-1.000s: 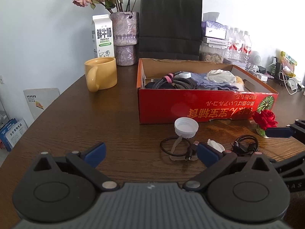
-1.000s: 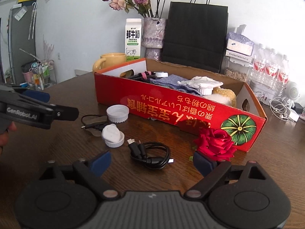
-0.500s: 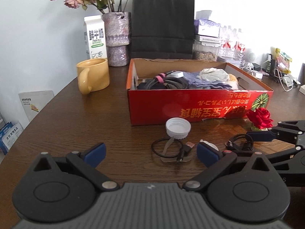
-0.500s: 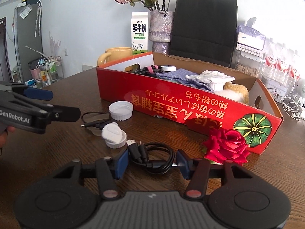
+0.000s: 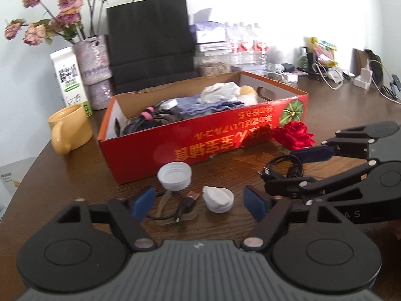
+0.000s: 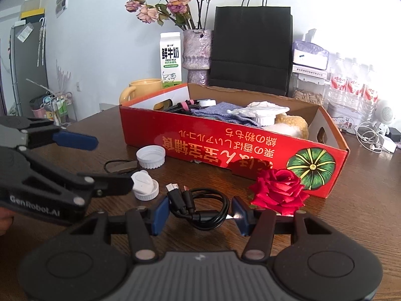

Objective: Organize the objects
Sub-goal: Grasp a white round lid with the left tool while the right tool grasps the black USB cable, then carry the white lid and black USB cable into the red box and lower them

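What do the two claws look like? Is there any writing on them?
Both are black plastic. The right claw has blue pads on its fingertips, two round discs behind them and a ribbed grey body. The left claw looks the same from its own camera. Seen from the right wrist, its side reads "GenRobot.AI" in white letters.

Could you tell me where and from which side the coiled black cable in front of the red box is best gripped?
Probably across the bunched loop of the coiled black cable, coming from the near side, angled down. It lies flat, and the right gripper already straddles it, plugs pointing away.
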Tool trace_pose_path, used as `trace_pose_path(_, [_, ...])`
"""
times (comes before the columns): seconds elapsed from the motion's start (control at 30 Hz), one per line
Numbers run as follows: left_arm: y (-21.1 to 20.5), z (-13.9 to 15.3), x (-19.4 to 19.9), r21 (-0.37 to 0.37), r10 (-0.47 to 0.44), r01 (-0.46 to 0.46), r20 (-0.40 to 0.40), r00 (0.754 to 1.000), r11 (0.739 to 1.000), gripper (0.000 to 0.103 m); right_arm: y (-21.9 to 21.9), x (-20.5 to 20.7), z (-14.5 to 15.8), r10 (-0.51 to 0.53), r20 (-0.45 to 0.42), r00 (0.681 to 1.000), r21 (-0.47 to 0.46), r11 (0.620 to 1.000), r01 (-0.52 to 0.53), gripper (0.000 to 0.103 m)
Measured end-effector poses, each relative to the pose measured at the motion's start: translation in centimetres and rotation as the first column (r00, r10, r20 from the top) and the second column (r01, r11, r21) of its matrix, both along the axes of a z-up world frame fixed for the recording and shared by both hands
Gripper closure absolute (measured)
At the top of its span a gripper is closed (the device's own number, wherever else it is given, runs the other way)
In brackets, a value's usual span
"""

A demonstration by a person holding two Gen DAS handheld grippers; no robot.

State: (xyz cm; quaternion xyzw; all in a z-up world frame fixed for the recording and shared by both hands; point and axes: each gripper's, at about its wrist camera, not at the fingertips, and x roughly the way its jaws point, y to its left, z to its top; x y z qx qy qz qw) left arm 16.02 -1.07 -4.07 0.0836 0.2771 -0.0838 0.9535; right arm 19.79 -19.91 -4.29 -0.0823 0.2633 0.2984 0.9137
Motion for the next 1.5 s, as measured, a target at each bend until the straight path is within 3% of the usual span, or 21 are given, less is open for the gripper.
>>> trace_pose_path(0.13, [-0.3,-0.2,0.7,-0.009,-0.017,0.017,-0.015,1.000,1.000,0.047,-0.3,0.0,0.0,-0.010,0.001,1.000,0.008,1.000,0.010,0.049])
trace_pose_path(0.4, [-0.4,-0.8,2.1,-0.039,-0.014,0.012,-0.060,0.998,0.999,0.052,-0.5,-0.1,0.1,-0.011,-0.002,1.000,0.016,1.000,0.011,0.049])
trace_pose_path(0.5, [-0.1,-0.9,2.6,-0.063,-0.007,0.002,-0.081,0.997,0.998,0.059,-0.5,-0.1,0.0,-0.009,-0.003,1.000,0.018,1.000,0.009,0.049])
trace_pose_path(0.63, [0.4,-1.1,3.0,-0.108,-0.004,-0.008,-0.109,0.994,0.994,0.080,-0.5,-0.1,0.0,-0.009,-0.005,1.000,0.018,1.000,0.009,0.049])
trace_pose_path(0.77, [0.6,-0.8,2.8,-0.134,-0.004,-0.009,-0.095,0.995,0.991,0.089,-0.5,0.0,0.0,-0.009,-0.005,1.000,0.018,1.000,0.009,0.049])
trace_pose_path(1.17, [0.8,-0.4,2.1,-0.158,0.017,-0.029,-0.080,0.997,0.987,0.091,-0.5,0.0,-0.1,-0.014,0.000,1.000,0.017,1.000,0.014,0.050])
trace_pose_path(1.5, [1.0,1.5,1.4,-0.183,0.034,-0.036,-0.017,0.999,0.982,0.091,-0.1,-0.6,0.4,-0.003,0.039,0.999,0.015,1.000,0.003,0.050])
